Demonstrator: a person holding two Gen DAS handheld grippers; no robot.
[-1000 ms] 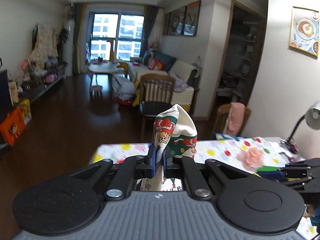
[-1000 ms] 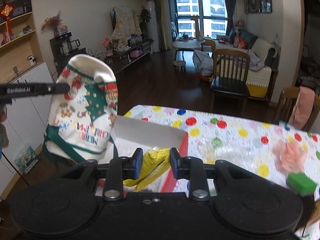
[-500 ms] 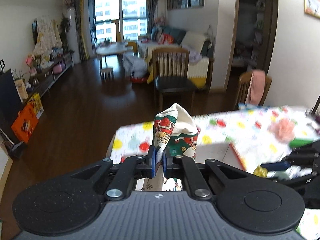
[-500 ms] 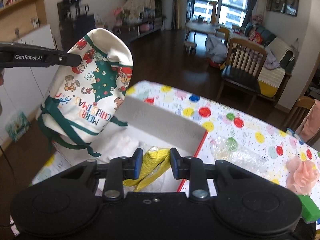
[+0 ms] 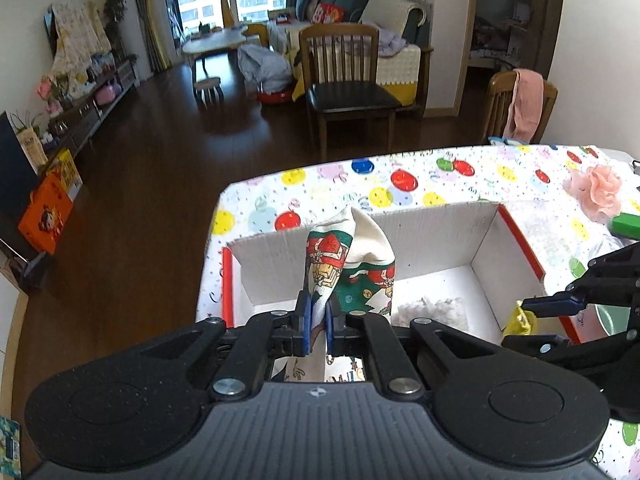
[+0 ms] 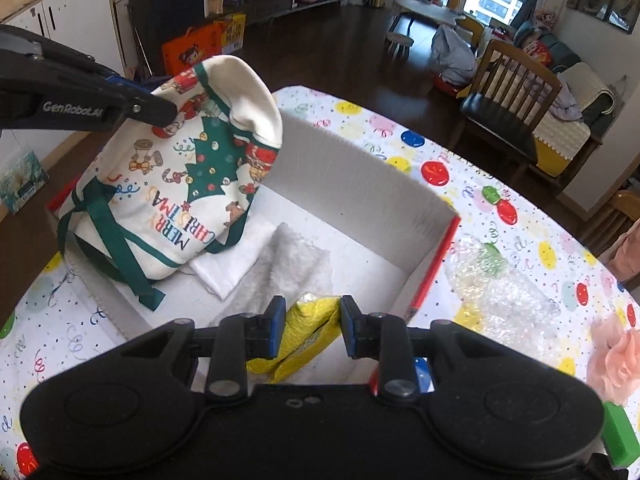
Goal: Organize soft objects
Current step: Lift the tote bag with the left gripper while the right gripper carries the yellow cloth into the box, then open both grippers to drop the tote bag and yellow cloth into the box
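Cream canvas Christmas tote bag (image 6: 176, 184), printed with a green tree and "Merry Christmas", hangs pinched in the fully closed left tongs (image 5: 316, 322), its base resting in the left end of the white cardboard box with red edges (image 6: 360, 184) on the balloon-print worktop (image 6: 520, 216). The right tongs (image 6: 312, 330), partly open, clamp a crumpled yellow padded mailer (image 6: 304, 336) low over the box's near right corner. Likely risks: the bag's dangling green straps (image 6: 120, 252) stay draped outside the box wall on release, or the springy mailer pops back out. Both items look limp and creased.
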